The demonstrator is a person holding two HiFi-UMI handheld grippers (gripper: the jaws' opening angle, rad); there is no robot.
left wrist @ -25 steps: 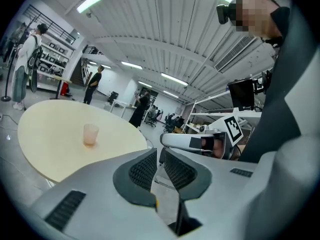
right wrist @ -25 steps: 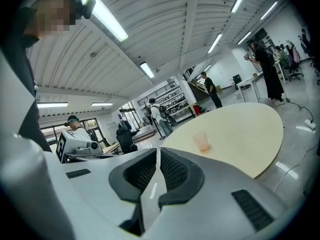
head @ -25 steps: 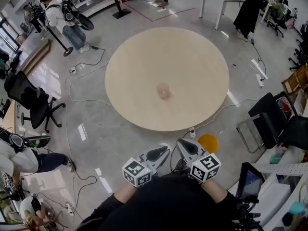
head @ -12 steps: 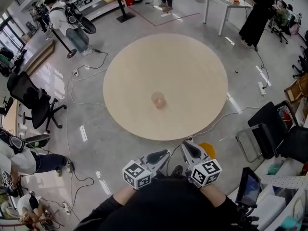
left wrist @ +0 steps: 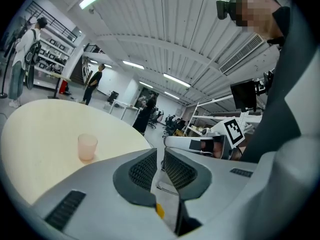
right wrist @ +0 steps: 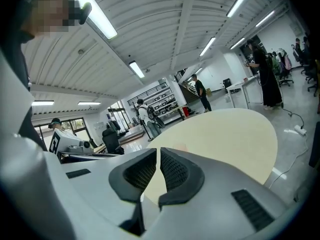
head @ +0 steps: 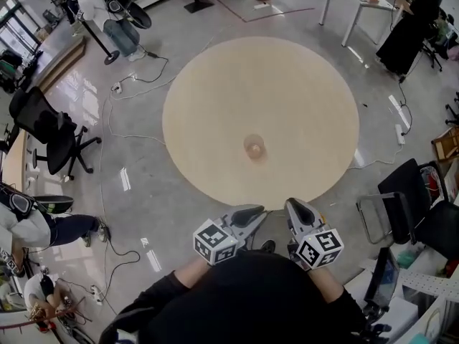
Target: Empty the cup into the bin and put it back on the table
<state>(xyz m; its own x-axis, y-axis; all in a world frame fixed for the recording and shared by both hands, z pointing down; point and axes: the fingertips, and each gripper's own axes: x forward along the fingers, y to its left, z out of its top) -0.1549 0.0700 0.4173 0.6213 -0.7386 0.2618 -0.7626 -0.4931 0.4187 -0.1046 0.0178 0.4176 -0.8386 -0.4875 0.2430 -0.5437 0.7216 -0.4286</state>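
- The light is bright and even in all three views; nothing sits in gloom.
- It comes from long strip lights [right wrist: 95,14] on the ceiling [left wrist: 165,44], plain in both gripper views; the nearest ones burn out to pure white.
- In the head view the polished floor [head: 79,95] shows pale glare patches at the left.
- The table [head: 287,84] is evenly lit and free of glare; the cup [head: 254,147] throws only a faint, soft shadow.
- Every view is wide-angle, and straight lines bow toward the edges.
- Both gripper views sit in a round frame with black corners.
- There is no motion blur; distant parts of the gripper views look slightly soft.
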